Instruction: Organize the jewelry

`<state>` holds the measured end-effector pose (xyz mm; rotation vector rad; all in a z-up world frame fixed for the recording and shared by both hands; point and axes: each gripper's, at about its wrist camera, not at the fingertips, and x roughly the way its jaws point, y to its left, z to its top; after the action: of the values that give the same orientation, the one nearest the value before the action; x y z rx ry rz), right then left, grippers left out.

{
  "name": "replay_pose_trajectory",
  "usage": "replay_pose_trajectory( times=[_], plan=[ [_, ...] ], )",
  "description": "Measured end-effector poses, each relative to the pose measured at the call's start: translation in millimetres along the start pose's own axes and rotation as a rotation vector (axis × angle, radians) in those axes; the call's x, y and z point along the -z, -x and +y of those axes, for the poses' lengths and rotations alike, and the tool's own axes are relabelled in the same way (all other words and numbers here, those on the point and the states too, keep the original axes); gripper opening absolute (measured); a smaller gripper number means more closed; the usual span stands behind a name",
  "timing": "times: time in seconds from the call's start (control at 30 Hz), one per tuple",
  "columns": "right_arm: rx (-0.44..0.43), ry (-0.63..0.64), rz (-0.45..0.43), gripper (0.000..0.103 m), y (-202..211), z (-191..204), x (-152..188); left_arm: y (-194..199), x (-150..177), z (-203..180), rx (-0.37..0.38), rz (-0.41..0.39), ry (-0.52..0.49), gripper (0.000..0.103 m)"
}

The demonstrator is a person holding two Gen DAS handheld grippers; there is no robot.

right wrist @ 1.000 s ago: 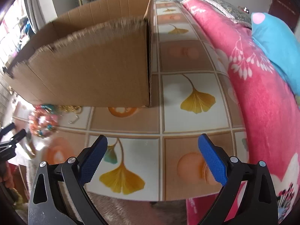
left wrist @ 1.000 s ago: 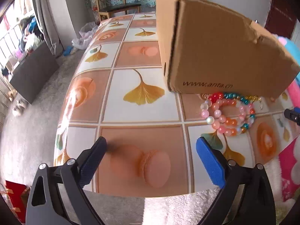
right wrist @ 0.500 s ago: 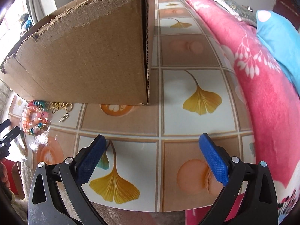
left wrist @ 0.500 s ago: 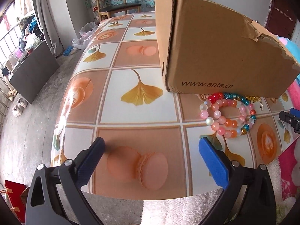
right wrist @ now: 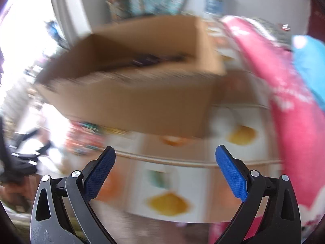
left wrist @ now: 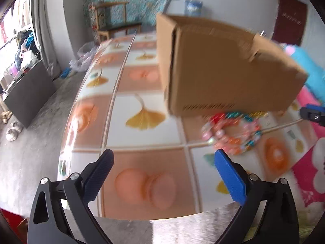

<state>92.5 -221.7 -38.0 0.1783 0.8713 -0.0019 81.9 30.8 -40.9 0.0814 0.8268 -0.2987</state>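
Though blurred, round glossy beads (left wrist: 231, 135).

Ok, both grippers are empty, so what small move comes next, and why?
Probably ease the left gripper forward and to its right, toward the beaded bracelets. Its jaws stand open and empty, and the bracelets lie on the table just outside the cardboard box.
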Motion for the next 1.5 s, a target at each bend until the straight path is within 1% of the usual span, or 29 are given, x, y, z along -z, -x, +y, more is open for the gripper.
replay_pose_trajectory(
  times=[0.03,0.07,0.1,0.13,0.17,0.23,0.27,0.33,0.37,0.43,0.5,0.67,0.73,0.83,0.93,1.07,1.2,1.37,1.4,1.43,1.5],
  plan=[
    [-0.089,-0.015,-0.01,0.094,0.5,7.8,-3.2,7.0,-2.9,-1.2,0.039,-0.035,0.005,0.092],
    [-0.13,-0.022,-0.007,0.092,-1.7,12.1,-4.9,11.2,-5.3,-1.9,0.067,-0.054,0.008,0.091],
    [-0.188,-0.033,0.004,0.085,-6.7,18.8,-7.6,14.5,-7.8,-2.6,0.1,-0.071,0.013,0.089],
    [-0.214,-0.039,0.014,0.079,-11.4,21.7,-9.8,15.6,-11.5,-4.4,0.14,-0.08,0.026,0.083],
    [-0.241,-0.052,0.032,0.077,-20.0,25.1,-12.4,14.5,-13.7,-5.3,0.164,-0.078,0.034,0.08],
    [-0.266,-0.069,0.066,0.061,-31.8,31.2,-13.0,6.5,-17.4,-8.0,0.206,-0.055,0.049,0.063],
    [-0.273,-0.078,0.087,0.059,-38.9,33.1,-13.9,1.8,-18.2,-9.5,0.213,-0.041,0.045,0.059],
    [-0.27,-0.082,0.111,0.049,-45.8,41.4,-10.5,-5.5,-17.8,-11.8,0.214,-0.017,0.039,0.045],
    [-0.27,-0.079,0.124,0.046,-50.3,42.6,-11.2,-10.8,-18.3,-12.1,0.218,0.0,0.039,0.041],
    [-0.265,-0.073,0.153,0.038,-57.2,46.9,-10.8,-17.6,-18.6,-11.0,0.216,0.027,0.05,0.031],
    [-0.254,-0.067,0.173,0.034,-62.6,51.7,-10.2,-23.0,-19.3,-8.4,0.224,0.045,0.062,0.025],
    [-0.233,-0.042,0.187,0.029,-68.0,59.3,-14.5,-30.7,-21.7,-9.5,0.212,0.084,0.057,0.023],
    [-0.224,-0.035,0.197,0.022,-70.3,62.9,-15.6,-33.9,-19.9,-10.3,0.198,0.107,0.057,0.022],
    [-0.218,-0.017,0.206,0.014,-74.6,67.0,-16.5,-36.5,-20.3,-11.3,0.202,0.122,0.063,0.02],
    [-0.199,0.012,0.202,0.012,-73.2,74.9,-18.3,-39.4,-21.5,-13.9,0.198,0.132,0.051,0.019],
    [-0.17,0.051,0.196,0.011,-72.1,84.8,-18.6,-41.4,-24.8,-20.9,0.172,0.14,0.023,0.019],
    [-0.131,0.095,0.189,0.011,-71.3,95.9,-18.2,-44.0,-28.0,-32.7,0.122,0.155,-0.045,0.019],
    [-0.131,0.089,0.183,0.009,-70.0,101.1,-13.8,-45.0,-26.2,-48.4,0.043,0.151,-0.128,0.018],
    [-0.135,0.08,0.179,0.008,-69.3,99.5,-13.3,-45.1,-25.6,-50.6,0.03,0.147,-0.14,0.015],
    [-0.142,0.07,0.178,0.008,-67.9,94.2,-12.7,-45.3,-25.3,-51.6,0.028,0.144,-0.144,0.012],
    [-0.155,0.054,0.176,0.008,-66.6,81.9,-12.8,-45.5,-25.3,-51.6,0.036,0.14,-0.135,0.01]
  ],
)
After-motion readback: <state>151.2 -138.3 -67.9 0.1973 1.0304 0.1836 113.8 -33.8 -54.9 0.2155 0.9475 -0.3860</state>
